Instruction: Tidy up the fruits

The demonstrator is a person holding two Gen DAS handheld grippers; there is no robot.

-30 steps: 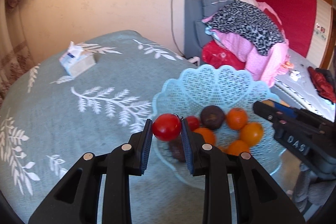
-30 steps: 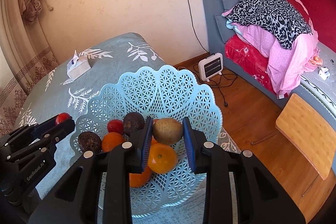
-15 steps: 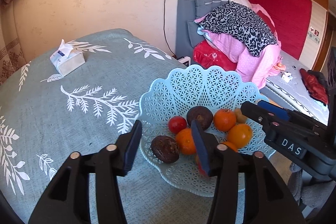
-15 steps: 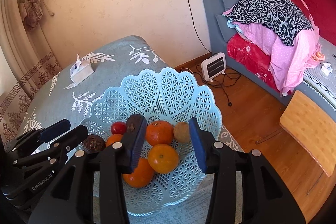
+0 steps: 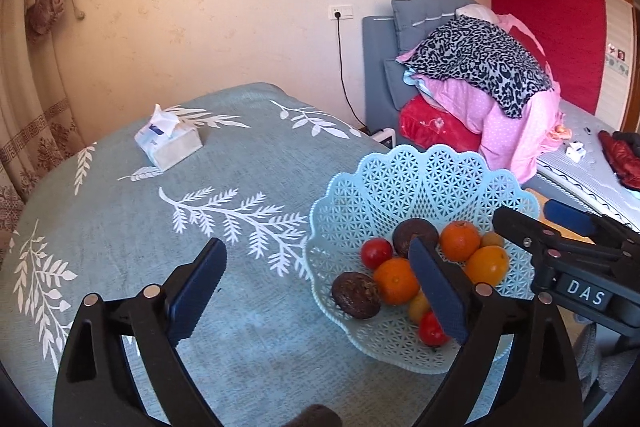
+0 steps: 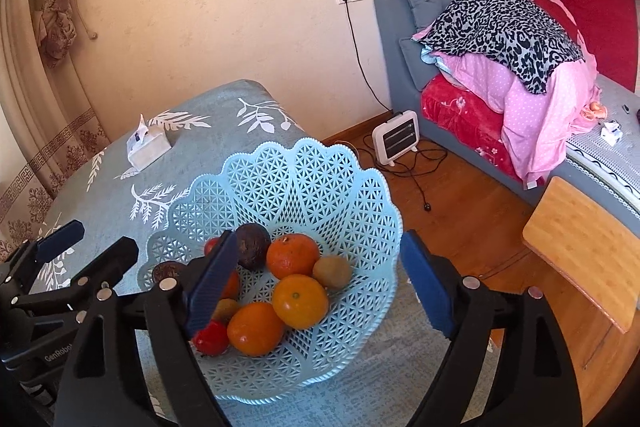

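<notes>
Tissue box (image 5: 168, 146) on table; heater (image 6: 396, 137) on floor.

White letters "DAS" stand on a small plate on the black plastic right gripper (image 5: 566, 227). "GenRobo", cut off, stands in white on the black plastic left gripper (image 6: 86, 239).

Warm daylight fills the room, bright on the wall (image 5: 240, 7). Soft shadows lie on the tablecloth (image 5: 240, 307). Fisheye bending and dark corners frame both views; focus stays sharp.

Both tongs (image 5: 318, 291) (image 6: 320, 279) — spread wide.
</notes>
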